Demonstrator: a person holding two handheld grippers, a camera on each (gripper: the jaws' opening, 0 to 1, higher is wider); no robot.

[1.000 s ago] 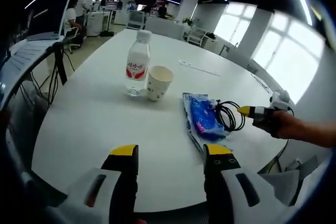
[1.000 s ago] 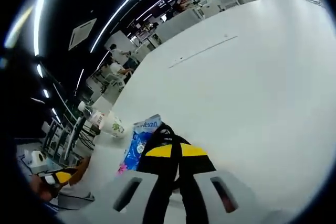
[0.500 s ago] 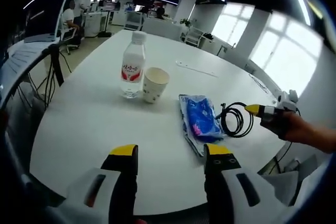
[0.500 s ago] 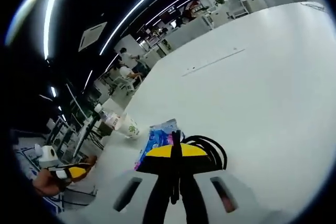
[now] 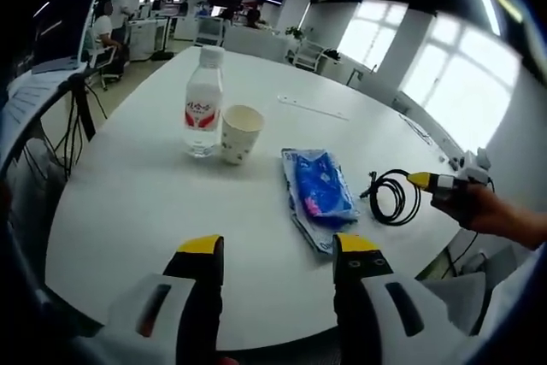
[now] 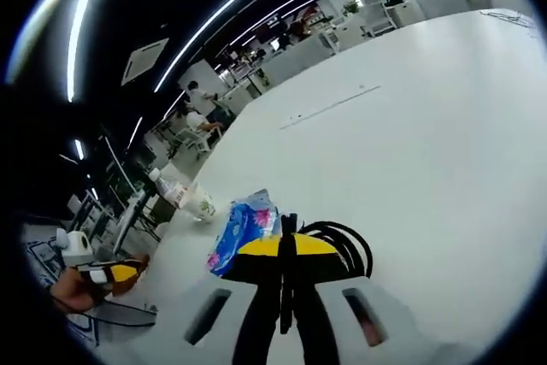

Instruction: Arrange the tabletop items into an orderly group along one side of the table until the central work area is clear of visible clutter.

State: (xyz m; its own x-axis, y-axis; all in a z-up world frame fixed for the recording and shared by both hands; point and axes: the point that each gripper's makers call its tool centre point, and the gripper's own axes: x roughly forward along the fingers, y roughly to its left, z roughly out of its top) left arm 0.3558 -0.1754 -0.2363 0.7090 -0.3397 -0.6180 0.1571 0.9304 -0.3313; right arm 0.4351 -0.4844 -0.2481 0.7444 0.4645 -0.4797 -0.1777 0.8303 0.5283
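On the round white table (image 5: 128, 203) stand a clear water bottle (image 5: 202, 104) with a red label and a patterned paper cup (image 5: 239, 132), side by side. A blue packet (image 5: 318, 190) lies flat to their right. Further right lies a coiled black cable (image 5: 393, 197), with my right gripper (image 5: 427, 181) shut on its edge. My left gripper (image 5: 279, 250) stands open above the near table edge with nothing between its jaws. In the right gripper view the shut right gripper (image 6: 286, 247) holds the cable (image 6: 346, 241), beside the packet (image 6: 239, 228), cup (image 6: 202, 204) and bottle (image 6: 169, 190). The left gripper (image 6: 111, 273) is at far left.
A thin pale strip (image 5: 312, 108) lies on the far half of the table, also the strip (image 6: 329, 107) in the right gripper view. A hand (image 5: 496, 211) holds the right gripper past the table's right edge. Desks, chairs and seated people (image 5: 101, 27) fill the office behind.
The right gripper has drawn the black cable away from the blue packet, toward the table's right edge. The left view has shifted slightly; bottle, cup and packet stay put.
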